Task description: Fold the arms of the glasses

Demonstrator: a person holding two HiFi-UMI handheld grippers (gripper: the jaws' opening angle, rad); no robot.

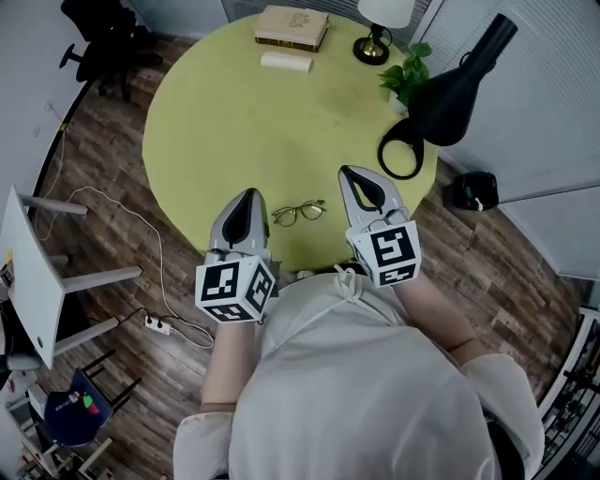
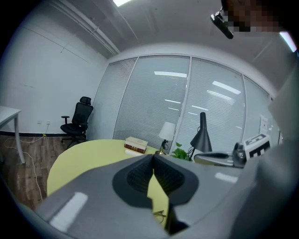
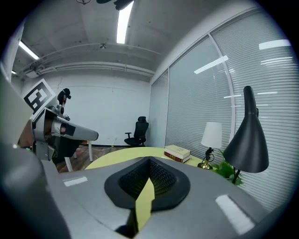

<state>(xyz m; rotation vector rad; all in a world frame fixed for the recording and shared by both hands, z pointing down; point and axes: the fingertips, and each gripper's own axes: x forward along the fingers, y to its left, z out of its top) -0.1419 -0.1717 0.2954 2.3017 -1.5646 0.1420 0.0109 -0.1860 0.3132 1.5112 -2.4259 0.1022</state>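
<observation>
Head view looks steeply down on a round yellow-green table (image 1: 234, 122) with the glasses (image 1: 299, 212) lying near its near edge, lenses side by side. They sit between the 2 grippers and apart from both. At this size the arms are hard to read; they seem tucked in behind the lenses, but I cannot be sure.

The left gripper (image 1: 250, 194) is held just left of the glasses and the right gripper (image 1: 345, 172) just right of them, both pointing toward the far side of the table. In the left gripper view the left gripper (image 2: 153, 157) has its jaws closed, tips meeting, with nothing held; through the slit lower down a bit of the glasses (image 2: 160, 215) shows on the table. The right gripper view shows the right gripper (image 3: 149, 161) with its jaws likewise pressed together and empty, only tabletop visible through the slit.

On the far side of the table lie 2 stacked books (image 1: 292, 26) with a small white block (image 1: 286, 62) just in front of them. To their right stand a white-shaded lamp (image 1: 380, 28), a small green plant (image 1: 408, 75) and a black desk lamp (image 1: 450, 89). A black office chair (image 1: 103, 42) stands on the wood floor at the far left.
</observation>
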